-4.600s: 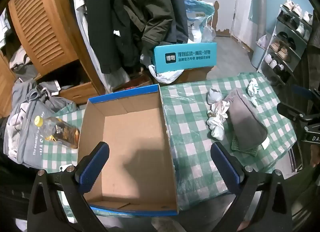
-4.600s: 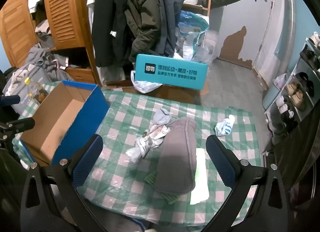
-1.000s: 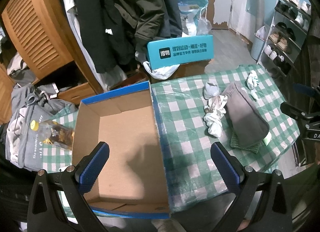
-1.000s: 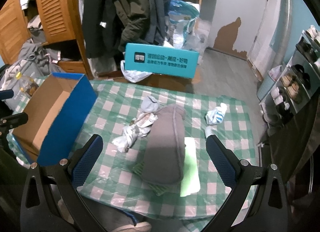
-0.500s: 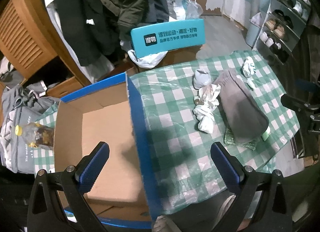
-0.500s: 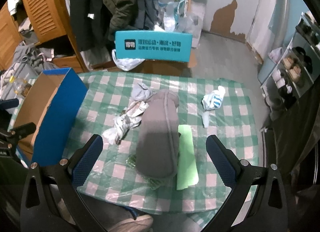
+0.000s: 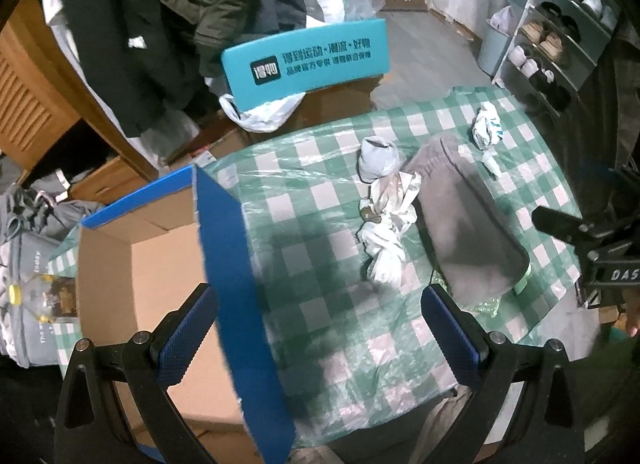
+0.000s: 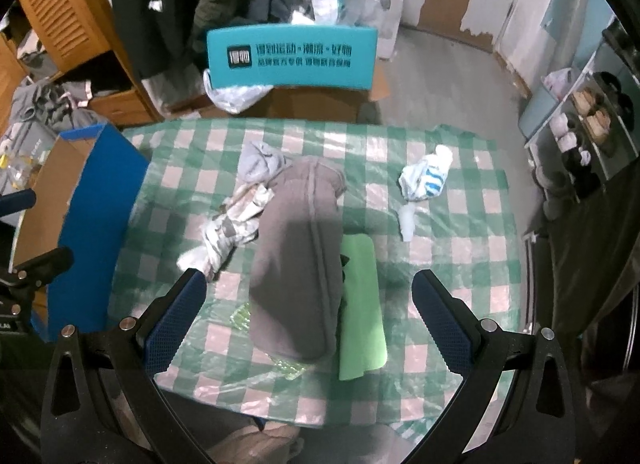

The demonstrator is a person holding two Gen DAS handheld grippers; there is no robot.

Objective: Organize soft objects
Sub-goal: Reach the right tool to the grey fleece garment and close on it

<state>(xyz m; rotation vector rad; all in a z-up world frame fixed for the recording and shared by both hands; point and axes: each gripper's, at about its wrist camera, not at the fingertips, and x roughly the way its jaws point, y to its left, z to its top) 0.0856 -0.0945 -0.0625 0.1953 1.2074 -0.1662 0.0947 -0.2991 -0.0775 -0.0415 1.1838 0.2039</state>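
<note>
An open blue cardboard box stands empty at the table's left end. On the green checked cloth lie a long grey folded garment, a light green cloth beside it, a white knotted rag, a pale grey sock ball and a white-and-blue sock. My left gripper hangs open above the box's right wall. My right gripper is open above the near end of the grey garment. Neither holds anything.
A teal sign board stands behind the table over cardboard and a plastic bag. Coats hang by a wooden wardrobe at the back left. A shoe rack lines the right wall. A plastic bottle lies left of the box.
Both grippers have swung to the right and closer over the table. The left view now centres on the box's right wall instead of its inside; the right view now centres on the grey garment.
</note>
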